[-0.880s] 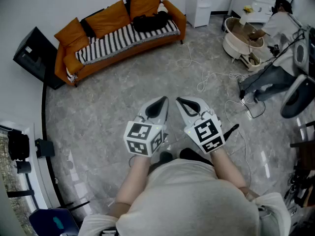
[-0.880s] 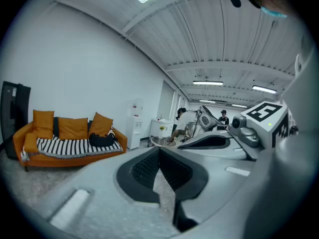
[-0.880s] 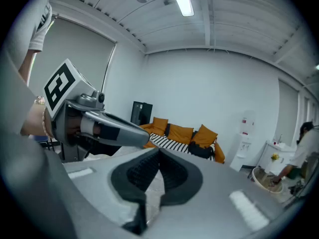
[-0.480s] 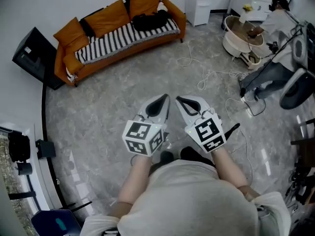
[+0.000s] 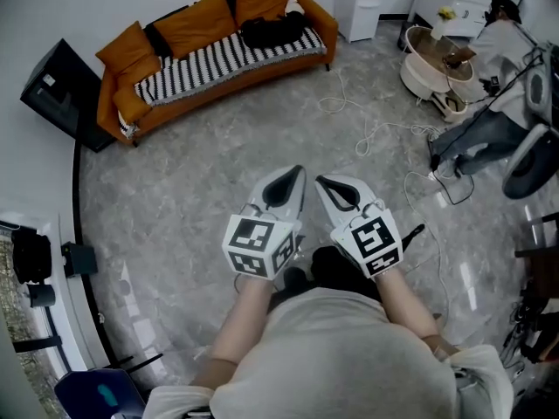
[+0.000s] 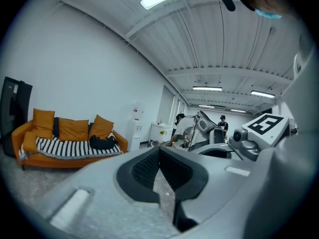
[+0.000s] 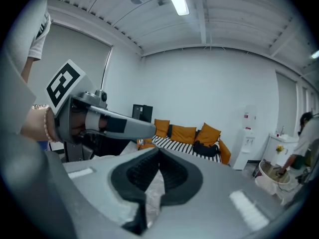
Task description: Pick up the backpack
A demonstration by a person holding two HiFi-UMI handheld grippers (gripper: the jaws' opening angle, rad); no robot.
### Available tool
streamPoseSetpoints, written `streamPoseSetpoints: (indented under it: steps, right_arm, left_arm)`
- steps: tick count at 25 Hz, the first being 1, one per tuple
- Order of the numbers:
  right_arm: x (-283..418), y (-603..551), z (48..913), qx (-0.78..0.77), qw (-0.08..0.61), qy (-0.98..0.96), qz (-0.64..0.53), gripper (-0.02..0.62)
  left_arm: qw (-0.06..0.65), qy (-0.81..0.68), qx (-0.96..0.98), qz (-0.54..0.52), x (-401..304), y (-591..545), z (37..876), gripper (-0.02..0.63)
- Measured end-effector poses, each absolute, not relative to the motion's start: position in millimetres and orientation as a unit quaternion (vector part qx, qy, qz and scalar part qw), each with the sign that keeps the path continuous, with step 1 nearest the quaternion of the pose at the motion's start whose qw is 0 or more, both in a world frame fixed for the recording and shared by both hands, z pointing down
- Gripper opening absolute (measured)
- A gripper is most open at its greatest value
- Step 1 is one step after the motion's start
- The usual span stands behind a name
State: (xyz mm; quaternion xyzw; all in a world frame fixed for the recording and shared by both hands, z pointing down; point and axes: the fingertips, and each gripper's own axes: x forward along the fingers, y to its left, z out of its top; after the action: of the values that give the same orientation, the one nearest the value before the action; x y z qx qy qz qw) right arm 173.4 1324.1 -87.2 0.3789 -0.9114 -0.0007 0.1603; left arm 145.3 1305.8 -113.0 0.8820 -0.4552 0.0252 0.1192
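Observation:
A black backpack (image 5: 272, 30) lies on the right end of the orange sofa (image 5: 175, 103) at the far side of the room; it shows small in the left gripper view as the backpack (image 6: 102, 143) and in the right gripper view as the backpack (image 7: 205, 149). My left gripper (image 5: 294, 175) and right gripper (image 5: 321, 182) are held side by side in front of my body, far from the sofa. Both are shut with nothing between their jaws.
White cables (image 5: 367, 133) trail over the grey marble floor between me and the sofa. A black screen (image 5: 54, 90) stands left of the sofa, a white water dispenser (image 5: 360, 7) to its right. A person (image 5: 502, 37) works at a round tub (image 5: 432, 64) at right.
The head view has shifted slightly, so the sofa sits a little higher in the picture. Both grippers keep their place and stay shut.

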Motion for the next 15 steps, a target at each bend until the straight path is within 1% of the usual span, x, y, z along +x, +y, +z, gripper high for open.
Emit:
streamPoseSetpoints:
  steps: [7,11,15]
  right_arm:
    - [169.3,1289.9,-79.0,0.379,0.152,-0.912,0.028,0.003]
    - [169.3,1250.7,-86.7,0.373,0.137,-0.917,0.013,0.003]
    - [180.0,1196.2,-88.5,0.350,0.133,-0.927,-0.005,0.003]
  left_arm:
    - [0.137,-0.446,0.883,0.041,133.6,1280.3,-94.3,0.005]
    - [0.162,-0.451,0.877,0.030,123.3,1236.8,-89.0,0.005]
    - [0.159,-0.452,0.878,0.015,135.6,1181.8,-94.4,0.005]
